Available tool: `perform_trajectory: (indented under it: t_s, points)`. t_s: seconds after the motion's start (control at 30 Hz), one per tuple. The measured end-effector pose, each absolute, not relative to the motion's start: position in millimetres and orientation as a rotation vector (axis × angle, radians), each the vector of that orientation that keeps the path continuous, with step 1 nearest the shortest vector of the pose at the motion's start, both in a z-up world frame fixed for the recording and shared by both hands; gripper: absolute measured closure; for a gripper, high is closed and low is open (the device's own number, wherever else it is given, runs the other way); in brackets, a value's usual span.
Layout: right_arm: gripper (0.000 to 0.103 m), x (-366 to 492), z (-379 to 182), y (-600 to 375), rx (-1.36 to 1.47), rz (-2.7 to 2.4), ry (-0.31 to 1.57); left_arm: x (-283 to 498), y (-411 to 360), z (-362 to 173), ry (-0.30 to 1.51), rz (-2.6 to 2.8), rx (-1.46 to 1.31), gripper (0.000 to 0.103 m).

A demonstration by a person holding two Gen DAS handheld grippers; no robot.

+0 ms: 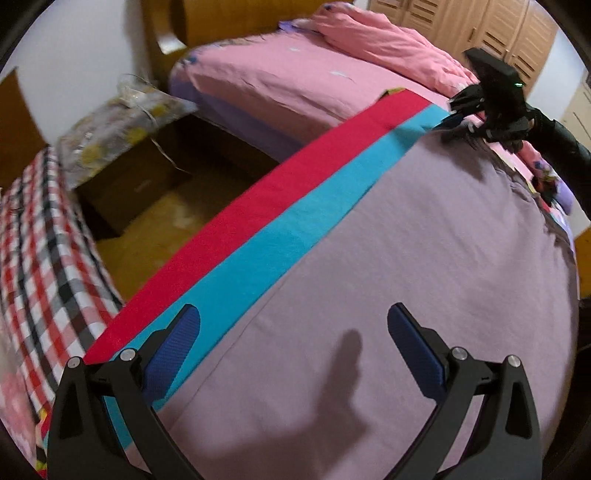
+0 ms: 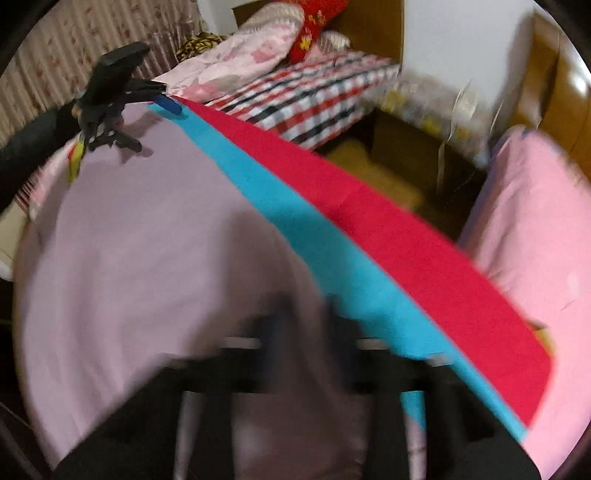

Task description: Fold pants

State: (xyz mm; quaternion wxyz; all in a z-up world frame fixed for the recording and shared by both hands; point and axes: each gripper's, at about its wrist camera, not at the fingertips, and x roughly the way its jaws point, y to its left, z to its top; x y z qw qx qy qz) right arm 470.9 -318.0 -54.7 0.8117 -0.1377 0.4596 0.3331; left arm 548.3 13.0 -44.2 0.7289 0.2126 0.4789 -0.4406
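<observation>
The mauve pants [image 1: 406, 258] lie spread flat over a cloth with a cyan stripe [image 1: 295, 229] and a red stripe [image 1: 258, 192]. My left gripper [image 1: 293, 317] is open and empty just above the near end of the pants, its blue pads [image 1: 181, 339] wide apart. In the right wrist view the pants [image 2: 122, 240] fill the left side. My right gripper [image 2: 303, 332] is badly blurred low over the pants near the cyan stripe [image 2: 332, 266]; its jaws cannot be read. It also shows in the left wrist view [image 1: 461, 125] at the far end.
A pink bed [image 1: 280, 85] with a heaped pink quilt [image 1: 388, 40] stands beyond the stripes. A checked blanket [image 1: 40, 266] lies left. A dark bedside cabinet [image 1: 140, 184] with a wrapped bundle stands on the wooden floor between them. Wardrobe doors [image 1: 498, 33] are behind.
</observation>
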Motion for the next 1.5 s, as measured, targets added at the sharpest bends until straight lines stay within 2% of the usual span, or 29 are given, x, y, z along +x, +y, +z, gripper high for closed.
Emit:
perform_trajectory:
  t_s: [0.2, 0.23, 0.27, 0.3, 0.33, 0.43, 0.5, 0.63, 0.7, 0.87, 1.0, 1.1, 1.13, 1.17, 1.2, 1.23, 1.27, 1.3, 1.33, 1.4, 1.5]
  points:
    - [0.084, 387.4, -1.6, -312.3, -0.337, 0.661, 0.737, 565.4, 18.8, -55.3, 1.108, -0.987, 0.424, 0.003]
    - [0.084, 380.3, 4.3, -310.7, -0.335, 0.646, 0.711, 564.8, 23.5, -54.3, 1.109, -0.989, 0.395, 0.008]
    - [0.084, 368.7, 10.8, -310.2, -0.327, 0.619, 0.676, 563.6, 26.9, -51.9, 1.111, -0.992, 0.37, 0.033]
    - [0.084, 362.7, 13.9, -306.9, -0.322, 0.602, 0.659, 558.6, 31.9, -46.3, 1.124, -1.026, 0.314, 0.054]
    - [0.084, 355.3, 16.8, -307.2, -0.324, 0.587, 0.646, 551.9, 34.6, -40.5, 1.108, -1.03, 0.306, 0.086]
    - [0.084, 325.2, 27.2, -292.6, -0.356, 0.522, 0.611, 506.4, 38.4, -2.7, 0.951, -0.962, 0.408, 0.093]
    - [0.084, 300.3, 37.4, -289.3, -0.355, 0.49, 0.572, 457.1, 47.5, 34.4, 0.821, -0.926, 0.456, 0.093]
    - [0.084, 223.2, 59.8, -283.8, -0.327, 0.455, 0.471, 351.6, 63.3, 86.2, 0.616, -0.857, 0.541, 0.093]
    - [0.084, 187.3, 60.9, -277.9, -0.314, 0.447, 0.449, 285.7, 72.0, 92.0, 0.556, -0.837, 0.581, 0.093]
    - [0.084, 106.8, 24.9, -264.6, -0.237, 0.439, 0.516, 183.7, 88.9, 54.4, 0.569, -0.808, 0.531, 0.092]
    - [0.084, 76.9, -11.1, -255.7, -0.153, 0.4, 0.606, 140.1, 88.7, 5.4, 0.648, -0.763, 0.489, 0.09]
    - [0.082, 71.9, -41.0, -252.2, -0.093, 0.375, 0.72, 134.0, 89.3, -24.7, 0.748, -0.716, 0.416, 0.08]
    - [0.08, 71.3, -46.7, -252.3, -0.07, 0.358, 0.739, 131.5, 92.5, -30.8, 0.766, -0.694, 0.373, 0.063]
    - [0.079, 64.9, -49.1, -255.9, -0.025, 0.333, 0.739, 127.9, 96.5, -31.4, 0.757, -0.66, 0.333, 0.036]
    - [0.074, 59.2, -47.5, -260.3, 0.02, 0.32, 0.735, 120.0, 105.1, -25.6, 0.727, -0.609, 0.26, 0.025]
    - [0.056, 46.8, -42.6, -263.2, 0.064, 0.307, 0.722, 109.6, 110.8, -19.9, 0.702, -0.602, 0.2, 0.013]
    - [0.043, 38.9, -38.9, -267.2, 0.098, 0.308, 0.705, 97.0, 120.1, -11.3, 0.663, -0.608, 0.114, 0.006]
    - [0.016, 25.5, -34.0, -272.8, 0.139, 0.294, 0.671, 79.8, 134.9, -2.4, 0.614, -0.616, -0.01, 0.001]
    - [0.005, 8.9, -30.3, -275.0, 0.177, 0.276, 0.628, 70.7, 143.8, 0.5, 0.595, -0.614, -0.085, 0.002]
    - [0.007, -11.9, -27.5, -286.1, 0.272, 0.277, 0.559, 51.9, 167.3, -5.0, 0.584, -0.601, -0.274, 0.002]
    - [0.023, -5.3, -32.3, -291.6, 0.376, 0.258, 0.604, 47.3, 180.8, -27.3, 0.659, -0.538, -0.446, 0.002]
